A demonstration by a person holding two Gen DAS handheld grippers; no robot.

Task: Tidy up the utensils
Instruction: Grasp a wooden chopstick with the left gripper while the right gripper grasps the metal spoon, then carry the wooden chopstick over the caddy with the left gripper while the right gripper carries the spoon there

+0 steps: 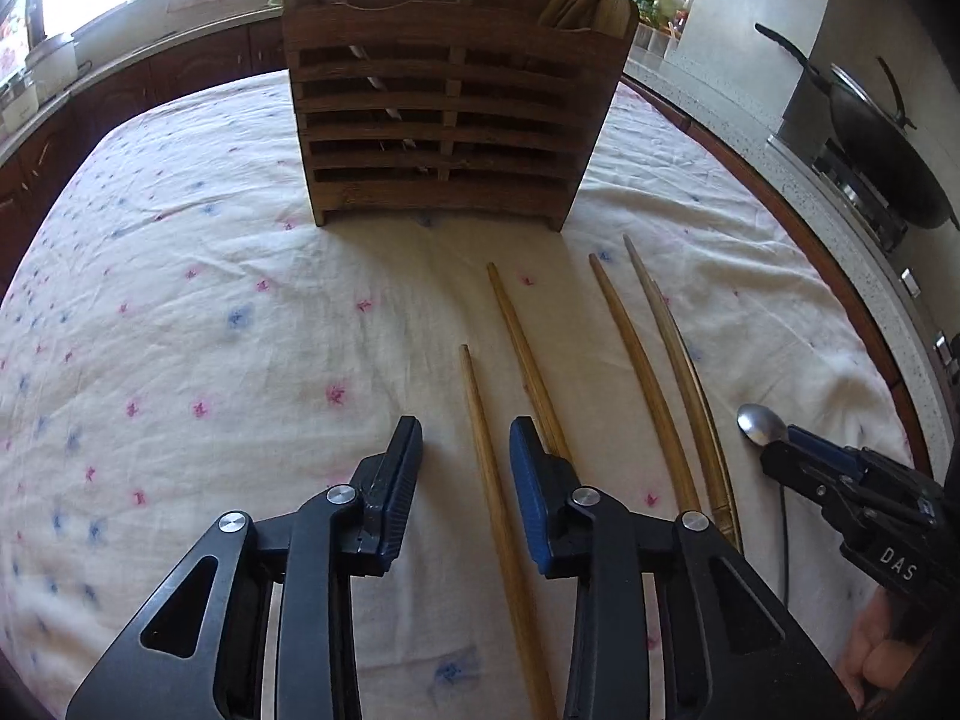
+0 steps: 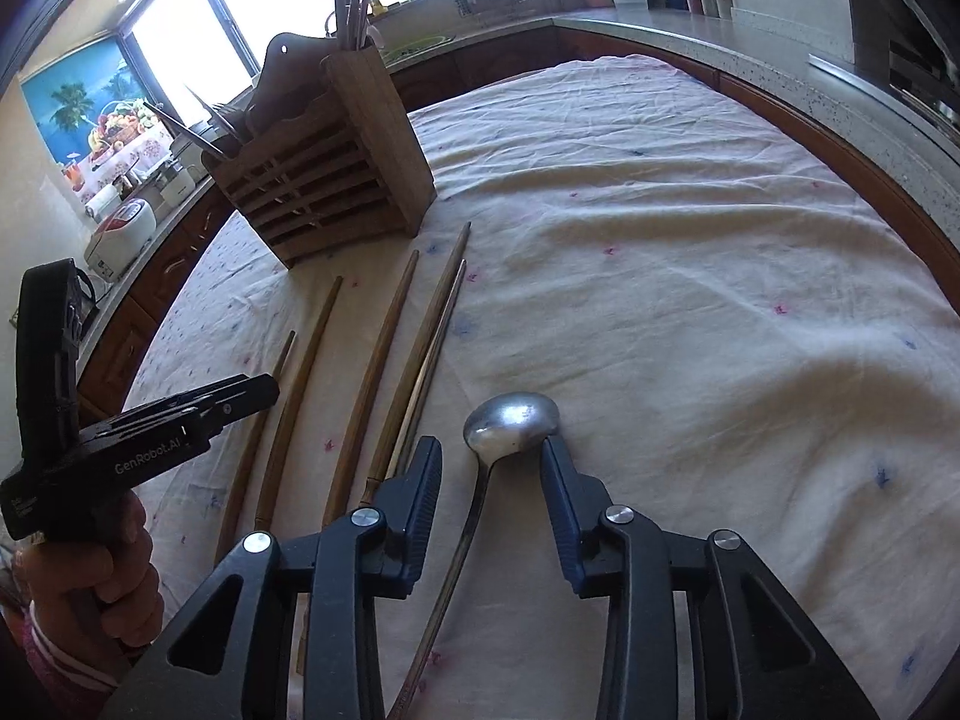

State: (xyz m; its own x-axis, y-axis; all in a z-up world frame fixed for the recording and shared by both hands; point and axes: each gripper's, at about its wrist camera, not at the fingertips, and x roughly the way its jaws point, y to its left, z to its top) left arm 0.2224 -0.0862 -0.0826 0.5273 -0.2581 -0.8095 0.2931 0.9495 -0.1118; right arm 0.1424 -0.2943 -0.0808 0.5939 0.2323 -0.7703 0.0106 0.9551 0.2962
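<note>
Left gripper [image 1: 465, 456] is open, jaws spread, hovering low over the floral tablecloth [image 1: 180, 300]. One wooden chopstick [image 1: 492, 498] runs between its fingers, not pinched. A second chopstick [image 1: 522, 348] lies just right of it, passing under the right finger. Two more long chopsticks [image 1: 636, 372] lie further right, close together, tips toward the holder.

Wooden slatted utensil holder [image 1: 444, 114] stands upright on the cloth beyond the chopsticks; it has chopsticks in its right compartment and metal utensils in the left.

Right gripper [image 2: 489, 468] is also open, jaws apart on either side of a metal spoon [image 2: 510, 423]. The spoon lies on the cloth, bowl forward, handle running back between the fingers. The right finger looks to touch the bowl edge; can't tell for sure. Spoon sits just right of the chopstick row.

Wok [image 1: 888, 138] on the stove at right.
</note>
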